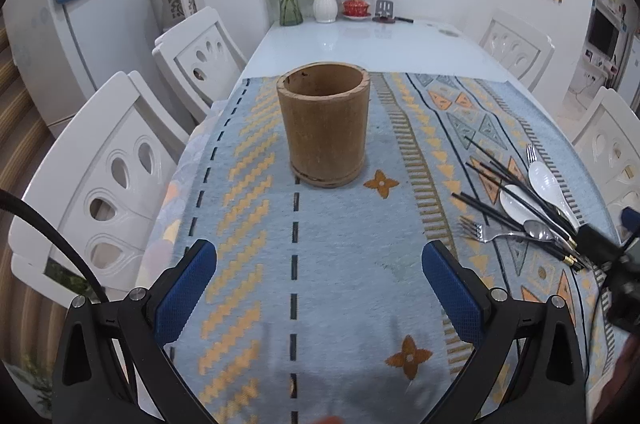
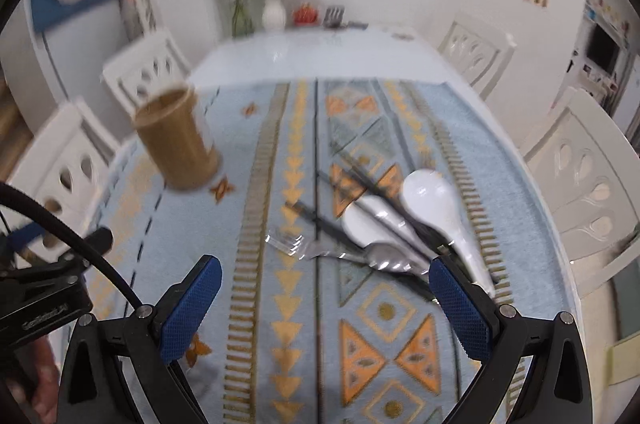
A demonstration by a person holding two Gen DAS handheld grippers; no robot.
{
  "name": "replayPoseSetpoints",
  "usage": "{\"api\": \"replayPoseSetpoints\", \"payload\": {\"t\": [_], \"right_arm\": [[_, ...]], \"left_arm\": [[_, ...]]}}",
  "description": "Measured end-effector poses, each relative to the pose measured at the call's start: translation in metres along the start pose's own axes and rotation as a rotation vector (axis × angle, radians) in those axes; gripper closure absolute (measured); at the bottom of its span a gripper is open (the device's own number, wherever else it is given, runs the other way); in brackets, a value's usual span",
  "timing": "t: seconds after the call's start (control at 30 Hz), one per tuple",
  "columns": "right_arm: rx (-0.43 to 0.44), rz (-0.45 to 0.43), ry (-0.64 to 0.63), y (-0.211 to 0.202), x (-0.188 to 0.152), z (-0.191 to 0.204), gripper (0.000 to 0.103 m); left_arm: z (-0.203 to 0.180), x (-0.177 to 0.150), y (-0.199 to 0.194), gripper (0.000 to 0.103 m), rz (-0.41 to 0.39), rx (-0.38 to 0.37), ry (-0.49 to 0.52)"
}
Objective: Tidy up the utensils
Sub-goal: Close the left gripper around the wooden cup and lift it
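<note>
A brown bamboo cup (image 1: pixel 324 123) stands upright and empty on the patterned cloth, straight ahead of my left gripper (image 1: pixel 320 264), which is open with nothing between its blue pads. The cup (image 2: pixel 176 139) shows at the left in the blurred right wrist view. A pile of utensils lies to the right: black chopsticks (image 1: pixel 516 191), two white spoons (image 1: pixel 544 179), a metal fork (image 1: pixel 480 232) and a metal spoon (image 1: pixel 538 230). My right gripper (image 2: pixel 324 278) is open, just short of the fork (image 2: pixel 292 244); the white spoons (image 2: pixel 432 199) lie ahead of its right finger.
White chairs (image 1: pixel 108 183) line both sides of the table (image 1: pixel 360 43). Glass and white flower vases (image 1: pixel 325 3), a red lidded bowl (image 1: pixel 354 7) and small items stand at the far end by the wall. A fridge (image 1: pixel 80 23) is at the left.
</note>
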State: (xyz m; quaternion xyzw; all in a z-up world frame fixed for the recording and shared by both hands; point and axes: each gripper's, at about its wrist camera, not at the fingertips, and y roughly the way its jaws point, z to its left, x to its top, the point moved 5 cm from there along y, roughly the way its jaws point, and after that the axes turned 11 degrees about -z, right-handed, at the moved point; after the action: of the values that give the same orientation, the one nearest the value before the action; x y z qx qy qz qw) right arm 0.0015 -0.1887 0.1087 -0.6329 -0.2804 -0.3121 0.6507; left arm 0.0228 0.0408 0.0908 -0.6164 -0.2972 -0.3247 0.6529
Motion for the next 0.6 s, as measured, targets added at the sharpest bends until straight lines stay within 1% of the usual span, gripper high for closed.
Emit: {"api": "replayPoseSetpoints", "payload": {"t": [0.07,0.1,0.17,0.23,0.27,0.33,0.37,0.47,0.5,0.53,0.6], "right_arm": [[-0.032,-0.013,-0.015,-0.003,-0.002,-0.013,0.0],[-0.047,0.0,-0.031,-0.001,-0.006,-0.02,0.0],[-0.081,0.045,-0.051,0.006,-0.013,-0.032,0.0],[-0.089,0.078,-0.051,0.01,-0.017,-0.04,0.0],[-0.089,0.093,-0.055,0.013,-0.018,-0.044,0.0],[-0.091,0.094,-0.061,0.014,-0.016,-0.047,0.0],[-0.094,0.092,-0.064,0.014,-0.016,-0.047,0.0],[-0.089,0.103,-0.073,0.018,-0.015,-0.044,0.0],[-0.088,0.109,-0.076,0.02,-0.016,-0.042,0.0],[-0.086,0.116,-0.079,0.022,-0.017,-0.04,0.0],[-0.081,0.133,-0.086,0.026,-0.02,-0.036,0.0]], "left_arm": [[-0.008,-0.003,0.002,0.0,0.003,-0.028,0.02],[-0.014,-0.007,0.005,0.0,0.024,-0.062,0.026],[-0.023,-0.014,0.012,0.0,0.075,-0.126,0.003],[-0.027,-0.02,0.018,0.0,0.108,-0.173,-0.033],[-0.027,-0.02,0.02,0.0,0.107,-0.177,-0.049],[-0.024,-0.018,0.025,0.0,0.076,-0.158,-0.064],[-0.02,-0.014,0.028,0.0,0.037,-0.14,-0.072],[-0.003,0.008,0.043,0.0,-0.141,-0.071,-0.118],[0.0,0.014,0.054,0.0,-0.152,-0.064,-0.124],[0.002,0.017,0.063,0.0,-0.147,-0.067,-0.125],[0.0,0.021,0.091,0.0,-0.103,-0.094,-0.125]]}}
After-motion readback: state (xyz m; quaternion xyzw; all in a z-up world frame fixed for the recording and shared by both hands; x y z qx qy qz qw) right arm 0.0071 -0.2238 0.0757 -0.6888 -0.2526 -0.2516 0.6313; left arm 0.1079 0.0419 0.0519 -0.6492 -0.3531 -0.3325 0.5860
